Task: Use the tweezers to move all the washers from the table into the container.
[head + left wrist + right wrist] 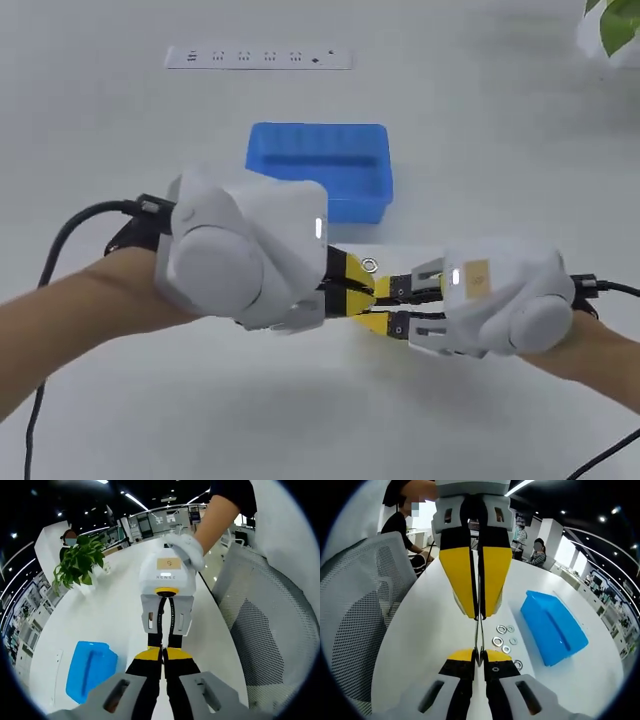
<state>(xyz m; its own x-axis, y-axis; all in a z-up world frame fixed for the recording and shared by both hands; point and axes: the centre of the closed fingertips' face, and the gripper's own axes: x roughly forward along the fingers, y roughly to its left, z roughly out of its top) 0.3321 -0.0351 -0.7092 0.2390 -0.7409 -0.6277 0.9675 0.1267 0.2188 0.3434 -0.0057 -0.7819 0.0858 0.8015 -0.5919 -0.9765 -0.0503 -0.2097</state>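
The thin metal tweezers (pixel 479 632) run between the two grippers, which face each other jaw to jaw. My left gripper (pixel 479 614) (pixel 358 288) is shut on one end and my right gripper (pixel 480 656) (pixel 382 305) is shut on the other. Several washers (pixel 498 641) lie on the white table just right of the jaws; one washer (pixel 370 265) shows behind the jaws in the head view. The blue container (pixel 320 170) (pixel 552 625) (pixel 90 669) stands beyond them. In the left gripper view my own jaws (pixel 163 655) are closed against the right gripper (pixel 162 641).
A white power strip (pixel 258 58) lies at the far edge of the table (pixel 480 120). A potted plant (pixel 77 565) (pixel 612 25) stands at the far right corner. A grey mesh chair (pixel 365 610) (pixel 270 645) is at the near side. Black cables (pixel 70 235) trail from the grippers.
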